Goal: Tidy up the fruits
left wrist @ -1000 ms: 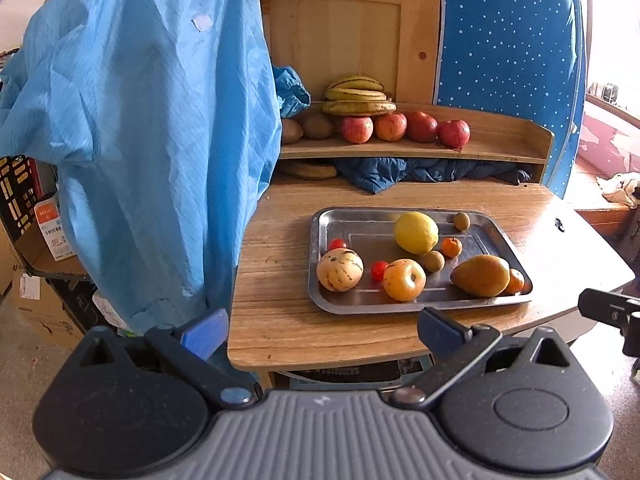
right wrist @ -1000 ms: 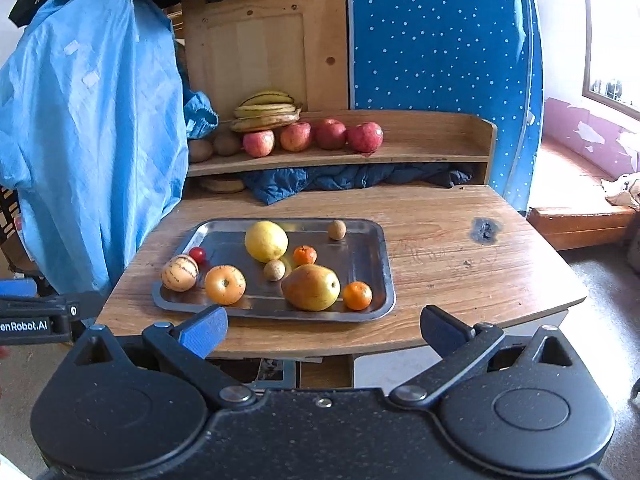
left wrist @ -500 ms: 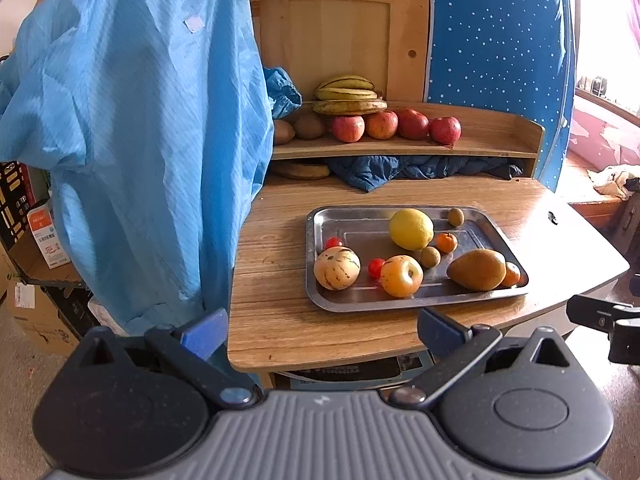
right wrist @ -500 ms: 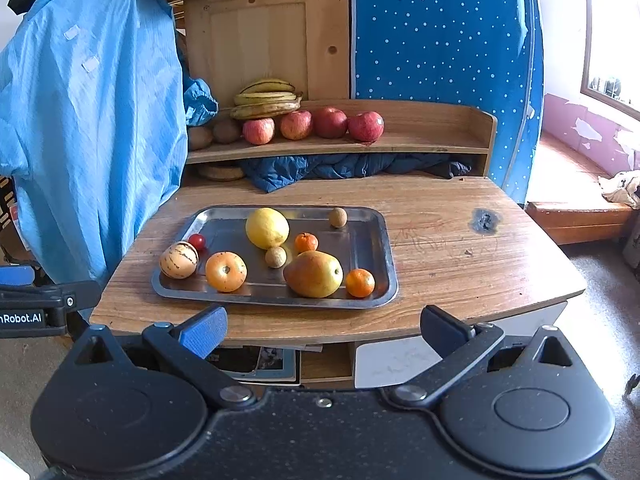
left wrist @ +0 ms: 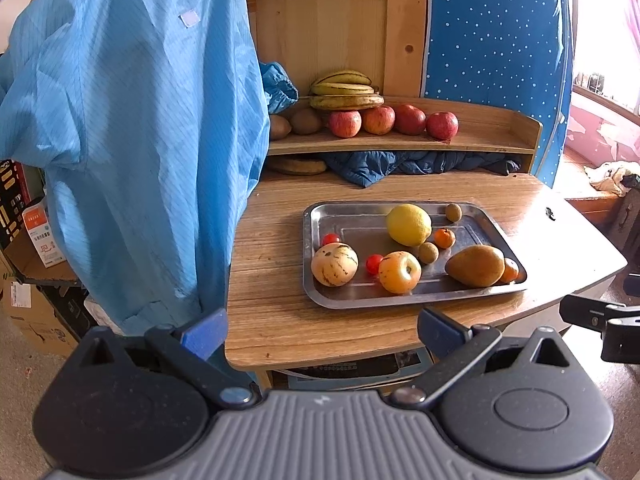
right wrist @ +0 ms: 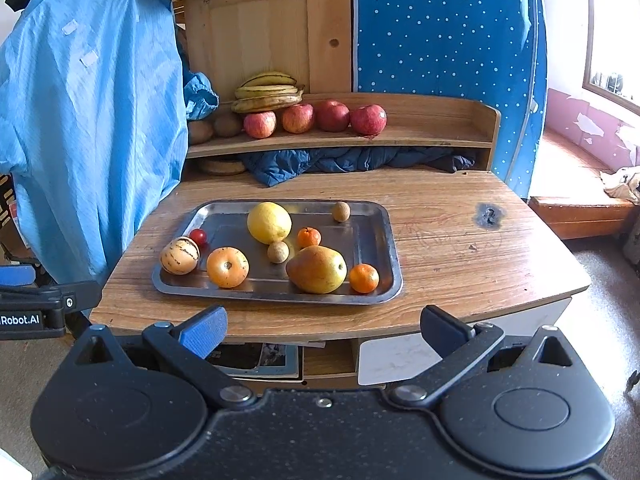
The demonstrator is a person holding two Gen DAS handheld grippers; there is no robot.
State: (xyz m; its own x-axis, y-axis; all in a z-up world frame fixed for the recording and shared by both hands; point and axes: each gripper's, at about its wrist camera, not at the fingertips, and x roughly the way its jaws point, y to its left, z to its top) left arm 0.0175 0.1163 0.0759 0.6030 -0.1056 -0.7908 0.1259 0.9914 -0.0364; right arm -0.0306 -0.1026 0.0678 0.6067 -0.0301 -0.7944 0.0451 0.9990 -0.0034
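A steel tray (right wrist: 372, 216) (left wrist: 320, 216) on the wooden table holds several fruits: a yellow lemon (right wrist: 269, 222) (left wrist: 408, 225), a striped melon (right wrist: 180, 255) (left wrist: 334, 265), an orange persimmon (right wrist: 227, 267) (left wrist: 399, 272), a brown pear (right wrist: 316, 269) (left wrist: 474, 265), mandarins (right wrist: 364, 278), cherry tomatoes (right wrist: 198, 236) and small brown fruits. My left gripper (left wrist: 322, 328) and right gripper (right wrist: 323, 328) are both open and empty, held short of the table's front edge.
A raised wooden shelf (right wrist: 420, 128) at the back carries bananas (right wrist: 267, 92), several red apples (right wrist: 332, 116) and kiwis. A dark blue cloth (right wrist: 352, 160) lies under it. A light blue coat (left wrist: 132, 128) hangs at the left. Boxes (left wrist: 36, 232) stand on the floor.
Both grippers have drifted slightly, so the table and tray sit a little closer and lower in view. Both stay open; no fruit has moved.
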